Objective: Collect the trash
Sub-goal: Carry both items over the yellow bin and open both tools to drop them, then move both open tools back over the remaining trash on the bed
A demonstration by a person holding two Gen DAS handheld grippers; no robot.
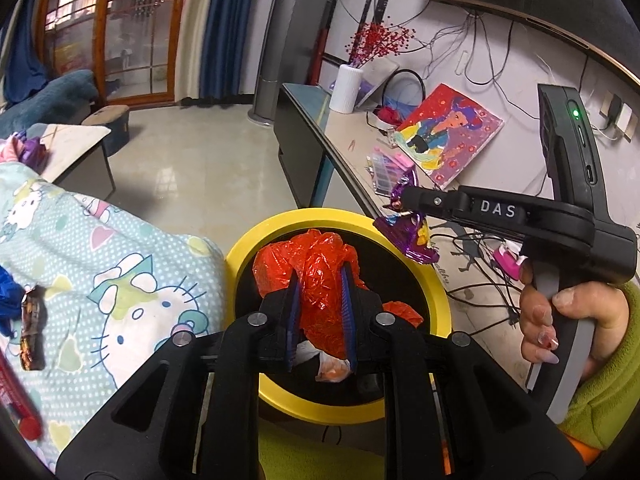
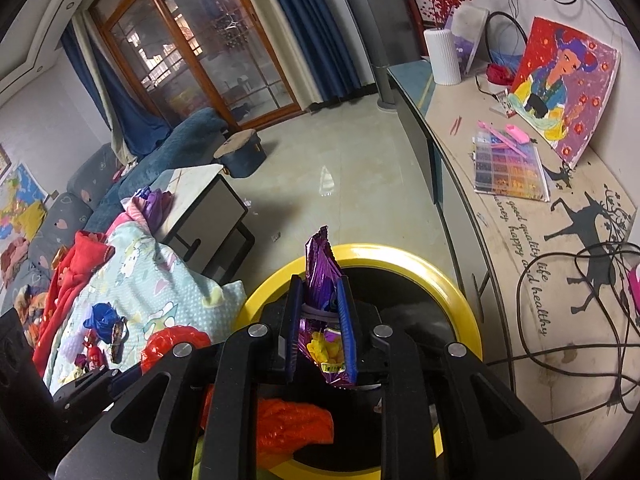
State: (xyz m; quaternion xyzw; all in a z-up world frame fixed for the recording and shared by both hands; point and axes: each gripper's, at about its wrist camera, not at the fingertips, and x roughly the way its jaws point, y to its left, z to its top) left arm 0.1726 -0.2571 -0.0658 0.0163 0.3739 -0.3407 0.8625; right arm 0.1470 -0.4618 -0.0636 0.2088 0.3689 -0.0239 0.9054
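Observation:
A round bin with a yellow rim point(image 1: 436, 292) and black inside stands below both grippers; it also shows in the right wrist view point(image 2: 452, 280). My left gripper point(image 1: 320, 280) is shut on a crumpled red plastic bag point(image 1: 316, 276) and holds it over the bin's opening. My right gripper point(image 2: 318, 284) is shut on a purple snack wrapper point(image 2: 320, 264) above the bin's rim. In the left wrist view the right gripper point(image 1: 404, 208) comes in from the right with the purple wrapper point(image 1: 408, 236). The red bag also shows in the right wrist view point(image 2: 292, 424).
A Hello Kitty blanket point(image 1: 100, 264) lies left of the bin with a brown wrapper point(image 1: 32, 328), blue trash point(image 2: 102, 320) and small red pieces point(image 2: 92, 354) on it. A long counter point(image 2: 512, 216) with cables, a painting and a white vase point(image 1: 345, 88) runs along the right.

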